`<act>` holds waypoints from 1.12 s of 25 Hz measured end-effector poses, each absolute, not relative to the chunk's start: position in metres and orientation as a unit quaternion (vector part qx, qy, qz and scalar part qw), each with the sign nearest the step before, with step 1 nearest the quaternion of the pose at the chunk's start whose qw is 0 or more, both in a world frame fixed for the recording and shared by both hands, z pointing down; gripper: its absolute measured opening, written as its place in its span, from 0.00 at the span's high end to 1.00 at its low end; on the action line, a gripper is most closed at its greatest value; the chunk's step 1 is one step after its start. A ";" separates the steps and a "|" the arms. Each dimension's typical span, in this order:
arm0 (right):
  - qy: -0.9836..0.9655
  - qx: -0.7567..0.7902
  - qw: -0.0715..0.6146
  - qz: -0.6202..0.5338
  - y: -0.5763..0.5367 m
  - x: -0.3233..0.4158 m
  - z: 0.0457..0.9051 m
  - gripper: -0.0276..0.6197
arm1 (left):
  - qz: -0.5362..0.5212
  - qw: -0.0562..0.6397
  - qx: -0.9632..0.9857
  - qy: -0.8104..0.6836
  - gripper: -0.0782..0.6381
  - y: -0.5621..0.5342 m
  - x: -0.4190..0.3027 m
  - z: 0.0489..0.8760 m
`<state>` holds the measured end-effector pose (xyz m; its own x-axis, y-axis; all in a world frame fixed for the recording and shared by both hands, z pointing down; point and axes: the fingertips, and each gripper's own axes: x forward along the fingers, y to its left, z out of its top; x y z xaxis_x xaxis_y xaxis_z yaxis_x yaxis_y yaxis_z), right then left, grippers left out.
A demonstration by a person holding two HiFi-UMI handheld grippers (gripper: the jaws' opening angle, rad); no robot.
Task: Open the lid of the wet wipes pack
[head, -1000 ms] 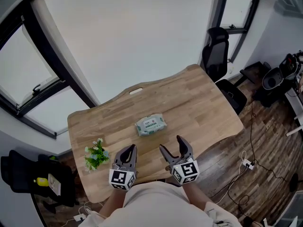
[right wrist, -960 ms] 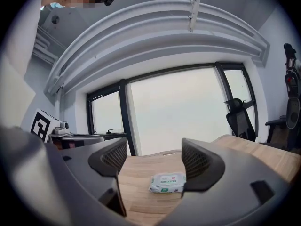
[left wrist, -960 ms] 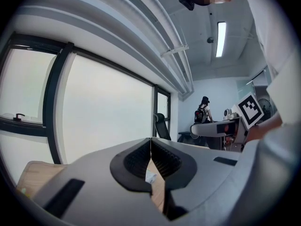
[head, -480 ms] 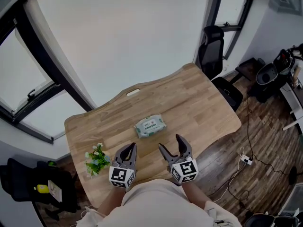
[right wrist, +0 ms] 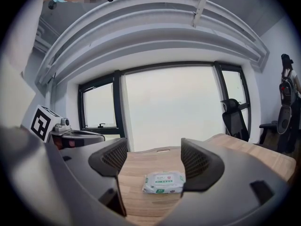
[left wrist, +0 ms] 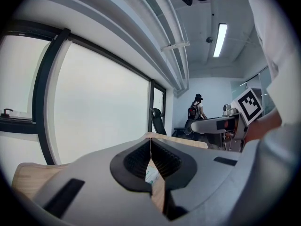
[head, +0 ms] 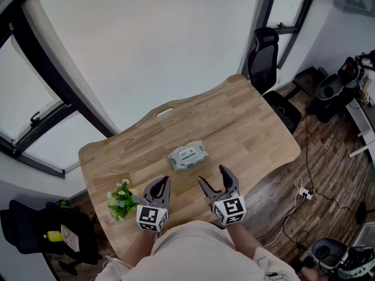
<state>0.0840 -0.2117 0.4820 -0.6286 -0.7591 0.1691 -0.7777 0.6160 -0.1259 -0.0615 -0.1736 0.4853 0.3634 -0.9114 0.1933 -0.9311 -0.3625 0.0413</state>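
1. The wet wipes pack [head: 187, 156] is lying flat near the middle of the wooden table [head: 252, 122]. Its printed label is facing up and its top face is sitting level.
2. The right gripper [head: 212, 177] is hovering over the near edge of the table, short of the pack and apart from it. Its jaws are standing wide apart and are holding nothing. In the right gripper view, the pack is showing on the tabletop between the two jaws, closer to the right-hand one.
3. The left gripper [head: 157, 187] is hovering just beside the right gripper, also over the near edge. Its jaws are pressing together with nothing between them. In the left gripper view, a sliver of the pack is showing through the opening below the closed tips.
4. A small plant [head: 122, 199] with green leaves and white flowers is standing at the table's near left corner, beside the left gripper.
5. A black office chair [head: 265, 54] is standing off the table's far right corner, and large windows are running behind the table.
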 end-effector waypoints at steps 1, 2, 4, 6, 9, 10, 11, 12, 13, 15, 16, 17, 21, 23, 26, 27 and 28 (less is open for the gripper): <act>-0.897 0.428 0.054 0.094 -0.214 0.083 0.485 0.42 | 0.070 0.074 0.823 -0.559 0.86 -0.175 -0.062 0.487; -0.897 0.428 0.058 0.095 -0.216 0.083 0.488 0.42 | 0.072 0.076 0.823 -0.559 0.86 -0.177 -0.062 0.489; -0.897 0.426 0.067 0.097 -0.221 0.081 0.494 0.42 | 0.075 0.081 0.823 -0.557 0.86 -0.181 -0.063 0.494; -0.897 0.424 0.077 0.097 -0.226 0.078 0.500 0.42 | 0.078 0.085 0.824 -0.555 0.86 -0.186 -0.063 0.498; -0.898 0.419 0.091 0.097 -0.235 0.075 0.510 0.42 | 0.083 0.090 0.824 -0.554 0.86 -0.193 -0.063 0.506; -0.899 0.417 0.095 0.097 -0.238 0.073 0.514 0.42 | 0.085 0.091 0.824 -0.553 0.86 -0.195 -0.063 0.509; -0.899 0.415 0.100 0.097 -0.241 0.071 0.517 0.42 | 0.088 0.093 0.823 -0.553 0.86 -0.198 -0.064 0.513; -0.900 0.412 0.105 0.097 -0.244 0.070 0.521 0.42 | 0.091 0.095 0.822 -0.554 0.86 -0.200 -0.064 0.516; -0.900 0.410 0.110 0.097 -0.247 0.068 0.525 0.42 | 0.093 0.097 0.821 -0.554 0.86 -0.203 -0.065 0.519; -0.901 0.406 0.119 0.098 -0.253 0.066 0.532 0.42 | 0.098 0.102 0.819 -0.556 0.86 -0.209 -0.068 0.526; -0.901 0.404 0.124 0.099 -0.256 0.064 0.536 0.42 | 0.100 0.105 0.818 -0.557 0.86 -0.211 -0.069 0.530; -0.901 0.401 0.129 0.099 -0.259 0.063 0.540 0.42 | 0.102 0.109 0.816 -0.558 0.86 -0.214 -0.070 0.534; -0.904 0.388 0.150 0.095 -0.271 0.056 0.555 0.42 | 0.111 0.122 0.813 -0.558 0.86 -0.224 -0.072 0.549; -0.905 0.382 0.162 0.091 -0.276 0.052 0.564 0.41 | 0.116 0.126 0.813 -0.556 0.86 -0.229 -0.072 0.557; -0.906 0.373 0.181 0.089 -0.281 0.048 0.578 0.41 | 0.125 0.136 0.813 -0.553 0.86 -0.234 -0.072 0.570; -0.906 0.370 0.188 0.088 -0.283 0.046 0.583 0.41 | 0.130 0.140 0.812 -0.551 0.86 -0.235 -0.072 0.576; -0.905 0.368 0.194 0.086 -0.285 0.045 0.587 0.41 | 0.134 0.143 0.812 -0.549 0.86 -0.237 -0.072 0.582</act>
<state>0.0448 -0.2849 0.5873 -0.6544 -0.6321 0.4149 -0.6990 0.7150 -0.0132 -0.0719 -0.2366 0.5818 0.3607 -0.8536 0.3759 -0.9307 -0.3558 0.0851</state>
